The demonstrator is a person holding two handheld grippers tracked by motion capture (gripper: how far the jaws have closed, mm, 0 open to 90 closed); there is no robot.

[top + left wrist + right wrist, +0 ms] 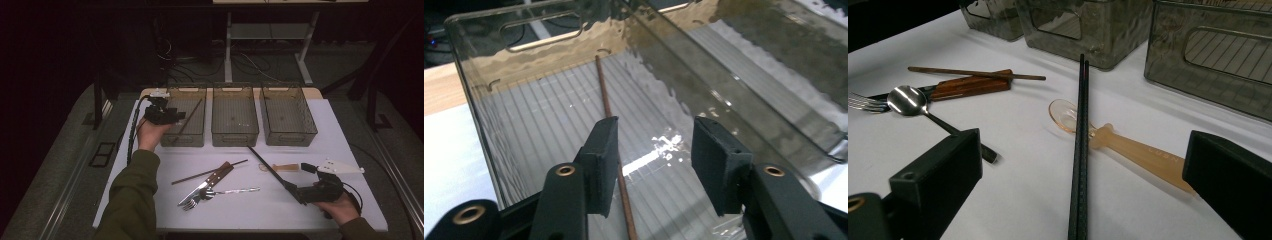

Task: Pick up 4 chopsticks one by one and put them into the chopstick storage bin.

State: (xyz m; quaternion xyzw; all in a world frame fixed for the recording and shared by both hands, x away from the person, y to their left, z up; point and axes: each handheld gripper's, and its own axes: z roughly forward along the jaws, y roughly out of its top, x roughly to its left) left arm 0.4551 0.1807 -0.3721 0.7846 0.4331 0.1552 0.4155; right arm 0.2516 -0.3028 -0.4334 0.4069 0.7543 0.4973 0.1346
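- The room is dark; walls are lost in black shadow beyond the lit table.
- A white tabletop (280, 200) with a pale wooden strip (310, 92) along its far edge stands in the middle.
- Grey carpet floor (55, 165) surrounds it on both sides.
- Behind the table, a white metal desk frame (228, 50) stands on the floor, with black cables (250, 62) trailing around its feet.
- A dark post (97, 100) rises at the left.
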